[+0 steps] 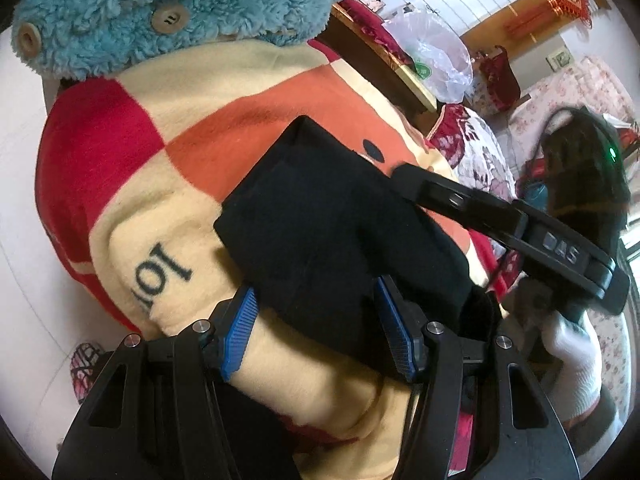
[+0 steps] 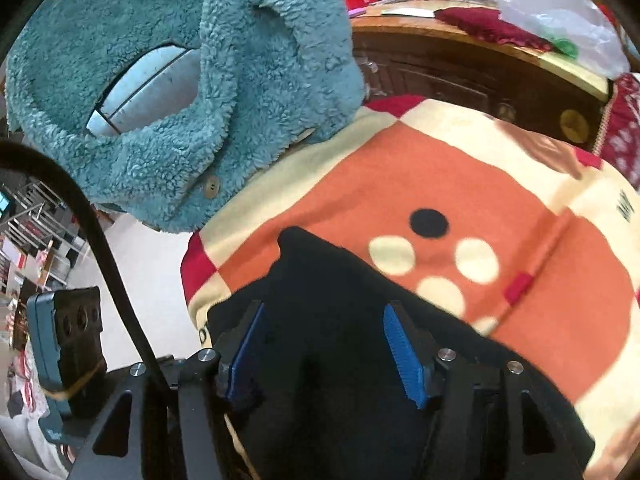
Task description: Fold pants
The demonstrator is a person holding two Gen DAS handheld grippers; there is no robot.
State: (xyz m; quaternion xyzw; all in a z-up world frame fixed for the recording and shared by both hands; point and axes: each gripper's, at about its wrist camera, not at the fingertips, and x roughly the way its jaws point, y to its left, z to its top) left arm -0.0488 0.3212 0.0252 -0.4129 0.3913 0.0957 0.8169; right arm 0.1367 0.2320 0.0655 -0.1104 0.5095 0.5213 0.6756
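The black pants lie bunched in a thick fold on a checked red, orange and cream blanket. My left gripper is open, its blue pads on either side of the pants' near edge. The right gripper's body shows beyond the pants in the left wrist view, held by a white-gloved hand. In the right wrist view the pants lie under my right gripper, which is open with blue pads spread over the black cloth.
A fluffy teal jacket with beige buttons lies at the far end of the blanket; it also shows in the right wrist view. A dark wooden cabinet stands behind. A plastic bag and red cloths sit at the back. Floor lies left.
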